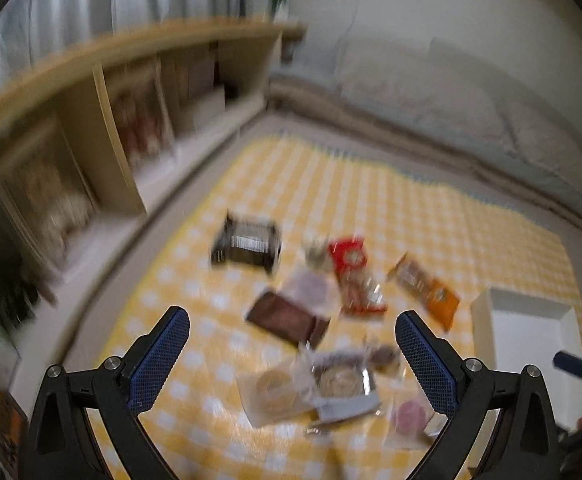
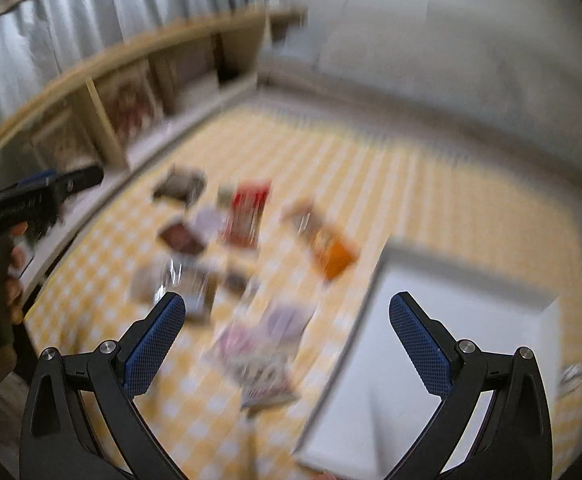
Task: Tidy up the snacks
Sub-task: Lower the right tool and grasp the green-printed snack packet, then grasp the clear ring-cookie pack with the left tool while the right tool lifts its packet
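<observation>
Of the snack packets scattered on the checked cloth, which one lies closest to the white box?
The orange-ended packet, lying apart on the side of the pile toward the white box. The red packet and brown packet sit farther off.

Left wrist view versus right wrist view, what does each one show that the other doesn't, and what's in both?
Only the left wrist view: a dark open basket on the cloth, and round wrapped snacks between the open left gripper fingers.

Only the right wrist view: a hand holding the other gripper, and the white tray's full inside, bare where visible.

Both: the yellow checked cloth, red packet, orange packet, brown packet, wooden shelf. The right gripper is open. Blur hides details.
</observation>
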{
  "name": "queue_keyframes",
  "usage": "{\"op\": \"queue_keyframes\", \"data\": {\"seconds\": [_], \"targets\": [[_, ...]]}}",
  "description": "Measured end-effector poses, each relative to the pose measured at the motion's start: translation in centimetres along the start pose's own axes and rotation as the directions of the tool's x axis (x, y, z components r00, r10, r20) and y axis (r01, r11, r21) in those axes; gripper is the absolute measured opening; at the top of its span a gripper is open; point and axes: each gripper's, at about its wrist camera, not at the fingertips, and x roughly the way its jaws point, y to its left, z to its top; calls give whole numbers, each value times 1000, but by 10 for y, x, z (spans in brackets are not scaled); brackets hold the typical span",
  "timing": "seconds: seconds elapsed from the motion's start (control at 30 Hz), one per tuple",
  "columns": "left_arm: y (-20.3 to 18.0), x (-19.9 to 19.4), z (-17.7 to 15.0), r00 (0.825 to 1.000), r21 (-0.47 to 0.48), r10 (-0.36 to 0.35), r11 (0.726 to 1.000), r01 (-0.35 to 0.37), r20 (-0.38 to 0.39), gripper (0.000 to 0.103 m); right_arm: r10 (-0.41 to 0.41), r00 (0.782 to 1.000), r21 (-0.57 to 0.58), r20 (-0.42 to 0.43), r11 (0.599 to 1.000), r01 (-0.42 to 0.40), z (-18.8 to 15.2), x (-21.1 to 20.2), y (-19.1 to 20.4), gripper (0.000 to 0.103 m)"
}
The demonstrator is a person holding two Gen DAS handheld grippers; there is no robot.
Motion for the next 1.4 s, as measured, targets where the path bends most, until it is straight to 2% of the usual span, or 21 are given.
{"op": "queue_keyframes", "data": {"seconds": [0.17, 0.23, 0.3, 0.47, 0.5, 0.53, 0.63, 0.7, 0.8, 0.87, 0.93, 1.03, 1.07, 1.17, 1.4], "targets": [[13, 52, 20, 993, -3, -14, 1000, 13, -114, 103, 23, 985, -40, -170, 999, -31, -21, 42, 2, 103], [18, 70, 29, 991, -6, -2, 1000, 2, -133, 103, 52, 971, -28, -231, 998, -60, -29, 57, 3, 99], [18, 86, 37, 986, -6, -11, 1000, 10, -164, 103, 60, 957, -38, -283, 997, -73, -36, 68, 8, 91], [10, 115, 45, 980, 23, -84, 996, 90, -182, 103, 21, 938, -120, -346, 991, -67, -47, 86, 20, 82], [12, 111, 38, 980, 30, -91, 995, 98, -177, 103, 9, 932, -128, -362, 990, -59, -51, 90, 21, 80], [10, 121, 41, 977, 25, -112, 993, 119, -181, 103, 0, 929, -134, -371, 990, -54, -53, 93, 22, 79], [16, 133, 39, 966, -19, -174, 985, 173, -191, 103, -25, 919, -153, -394, 987, -39, -60, 100, 23, 65], [19, 140, 37, 957, -40, -211, 978, 207, -199, 103, -48, 912, -168, -407, 986, -23, -62, 103, 24, 50], [21, 148, 32, 946, -36, -236, 971, 234, -222, 103, -64, 910, -179, -410, 984, -12, -65, 102, 24, 45], [22, 156, 27, 943, -11, -226, 973, 231, -244, 103, -67, 914, -183, -400, 983, -8, -64, 98, 24, 39], [23, 169, 24, 942, 11, -209, 976, 220, -264, 102, -58, 921, -174, -385, 985, -11, -62, 93, 24, 38], [25, 184, 18, 933, 18, -211, 974, 226, -291, 91, -39, 931, -163, -362, 986, -22, -58, 84, 21, 37], [26, 186, 16, 928, 13, -221, 972, 235, -301, 89, -31, 934, -155, -357, 988, -26, -58, 81, 20, 37], [34, 197, 5, 887, -18, -294, 951, 308, -356, 89, -17, 937, -134, -348, 990, -32, -52, 78, 19, 37], [40, 199, -27, 818, -38, -374, 916, 398, -437, 89, -4, 940, -98, -341, 995, -31, -51, 76, 19, 37]]}}
